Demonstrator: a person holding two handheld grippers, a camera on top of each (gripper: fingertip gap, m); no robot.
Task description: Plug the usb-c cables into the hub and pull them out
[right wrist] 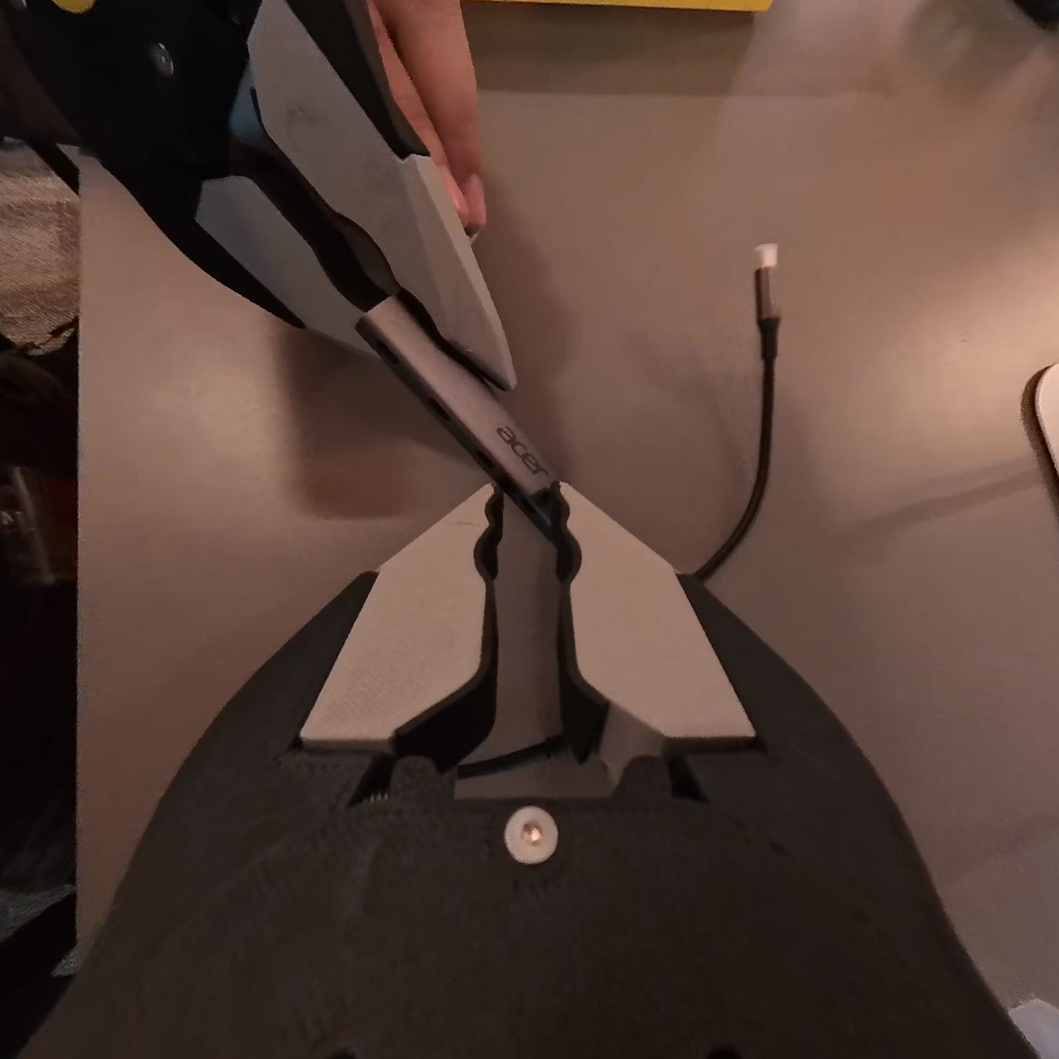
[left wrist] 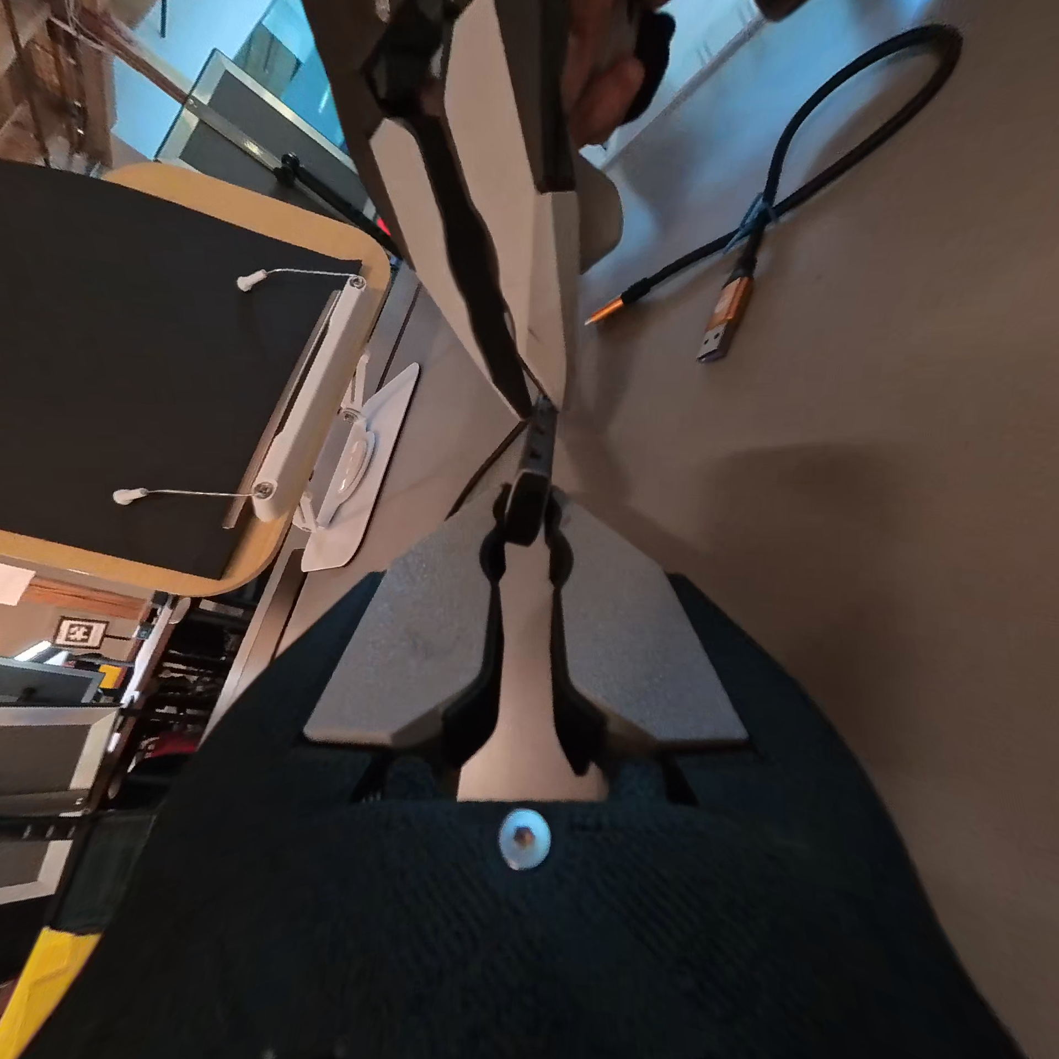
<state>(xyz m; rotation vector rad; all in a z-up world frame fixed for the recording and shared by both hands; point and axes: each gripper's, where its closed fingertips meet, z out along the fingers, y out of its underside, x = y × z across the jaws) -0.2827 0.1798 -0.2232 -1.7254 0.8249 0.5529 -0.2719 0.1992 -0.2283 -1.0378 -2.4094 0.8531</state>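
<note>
Presently we have both sets of fingers closed on the hub (right wrist: 458,418). Our left gripper (left wrist: 524,516) pinches one end of it and our right gripper (right wrist: 526,504) is clamped on the opposite end, so the slim grey bar spans the gap between them. It seems to be raised a little off the table (right wrist: 859,573), judging by the shadow under it. No plug sits in any port we can see, so we judge the plugging-in step has not begun; the hub is only being steadied. Just beside the hub lies its own short lead (right wrist: 768,401) with a capped tip. Farther from the hub lies the looped braided cable (left wrist: 802,172), its slim orange plug (left wrist: 610,309) pointing towards the hub. Next, our right fingers should release the hub, reach that plug and line it up squarely with a port.
</note>
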